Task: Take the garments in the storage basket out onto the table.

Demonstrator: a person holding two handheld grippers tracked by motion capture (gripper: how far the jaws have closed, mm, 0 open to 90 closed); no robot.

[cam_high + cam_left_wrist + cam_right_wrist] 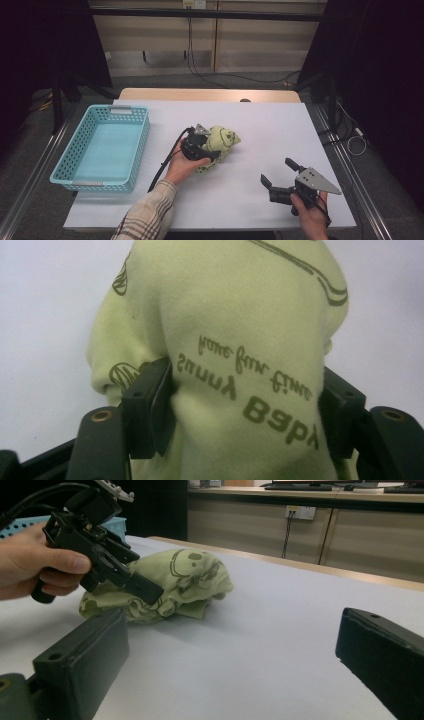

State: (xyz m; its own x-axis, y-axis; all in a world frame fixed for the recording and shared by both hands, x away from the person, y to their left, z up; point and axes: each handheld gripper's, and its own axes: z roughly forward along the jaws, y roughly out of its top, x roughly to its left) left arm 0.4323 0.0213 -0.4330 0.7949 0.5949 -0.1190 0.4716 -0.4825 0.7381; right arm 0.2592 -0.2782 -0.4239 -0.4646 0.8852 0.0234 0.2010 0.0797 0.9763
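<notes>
Since the left gripper (202, 148) already has its jaws on either side of the crumpled light-green garment (220, 142), the trick now is getting a real bite before lifting. Looking along its jaws in the left gripper view, they press into the cloth (235, 340) from both sides, squeezing a fat fold near the "Sunny Baby" print, so I'd call it clamped on the fabric. My guess is the grip sits on a thick bunched part, which is good, but loose ends hang out lower left of the bundle in the high view and could drag. I'd lift straight up first, let the tails clear the table, then swing toward the left of the frame.

The garment sits around the middle of the white table (270, 125), a little left of centre, with the left hand (181, 167) just below it. In the right gripper view it's in the upper left, with the other gripper (107, 545) on top of it.

Meanwhile the right gripper (280, 180) is down in the lower right of the high view, jaws wide apart, nothing between them, well away from the cloth.

Container-wise: a light blue plastic basket (137, 150) with perforated sides sits at the left of the frame, near the table's edge. It looks empty, just bare bottom. Probably where the garment should go.
</notes>
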